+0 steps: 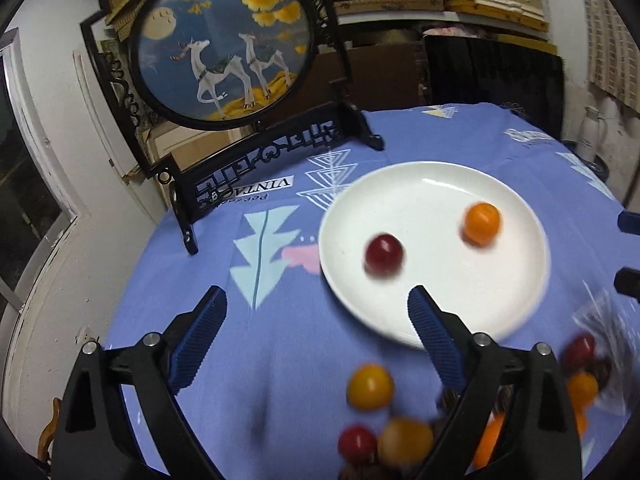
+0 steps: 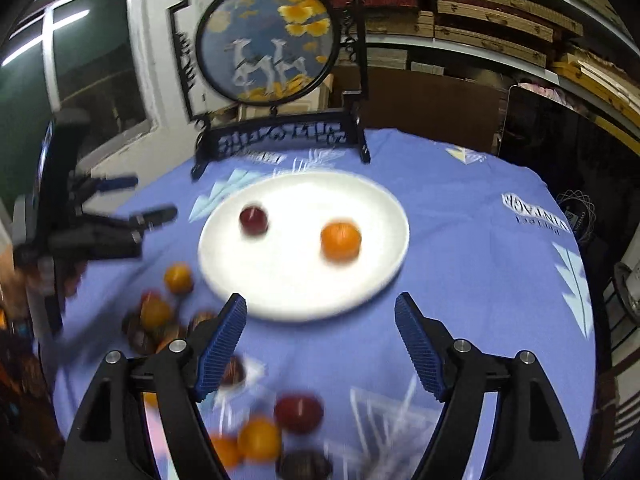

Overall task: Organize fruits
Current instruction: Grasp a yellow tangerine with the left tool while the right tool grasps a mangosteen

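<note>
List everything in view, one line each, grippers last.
plate: 1, white, middle of the table.
red fruit: 1, on the plate.
orange fruit: 1, on the plate.
loose fruits: several, yellow, orange and red, blurred, on the cloth near the plate; exact count unclear.
tablecloth: 1, blue, printed, covers the table.
deer screen: 1, round picture in black stand, far edge.
bottle: 1, white, beyond the table.
left gripper: black, blue pads, open, empty.
right gripper: same, open, empty.

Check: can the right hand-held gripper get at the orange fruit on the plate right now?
Probably yes. The right hand-held gripper is open and empty, the orange fruit sits alone on the plate ahead, and nothing lies between them.
</note>
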`<state>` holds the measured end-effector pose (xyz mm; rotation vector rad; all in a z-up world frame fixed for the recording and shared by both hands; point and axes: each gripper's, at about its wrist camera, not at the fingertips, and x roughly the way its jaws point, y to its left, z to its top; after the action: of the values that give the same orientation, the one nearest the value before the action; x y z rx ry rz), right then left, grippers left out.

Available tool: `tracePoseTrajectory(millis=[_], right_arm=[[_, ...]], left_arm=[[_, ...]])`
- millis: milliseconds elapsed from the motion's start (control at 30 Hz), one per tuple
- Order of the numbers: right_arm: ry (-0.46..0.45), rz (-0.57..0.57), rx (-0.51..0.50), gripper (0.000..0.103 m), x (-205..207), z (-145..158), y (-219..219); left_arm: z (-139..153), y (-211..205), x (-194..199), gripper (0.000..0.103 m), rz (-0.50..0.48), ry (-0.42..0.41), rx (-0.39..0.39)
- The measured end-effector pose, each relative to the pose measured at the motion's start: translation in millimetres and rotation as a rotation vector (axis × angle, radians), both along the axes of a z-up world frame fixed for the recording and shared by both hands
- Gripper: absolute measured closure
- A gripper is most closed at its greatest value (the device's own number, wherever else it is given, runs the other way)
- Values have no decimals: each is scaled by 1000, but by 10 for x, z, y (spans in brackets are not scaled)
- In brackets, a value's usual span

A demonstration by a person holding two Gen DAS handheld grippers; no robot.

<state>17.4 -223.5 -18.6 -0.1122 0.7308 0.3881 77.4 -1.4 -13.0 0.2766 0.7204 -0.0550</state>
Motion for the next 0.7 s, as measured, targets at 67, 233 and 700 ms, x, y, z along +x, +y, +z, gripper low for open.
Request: tracePoseTrajectory(millis=[67,233,700], right_arm=[[12,28,-35,25,-262,-113,-45],[62,77,-144,25,-677,-496,-91],[151,106,-170,38,-550,-888,-82]], left_arm=[[-11,6,-255,11,-35,-2,-6],[-202,-70,-717,11,-134,54,-19],[-726,-499,-1245,11,-310,192,-53]])
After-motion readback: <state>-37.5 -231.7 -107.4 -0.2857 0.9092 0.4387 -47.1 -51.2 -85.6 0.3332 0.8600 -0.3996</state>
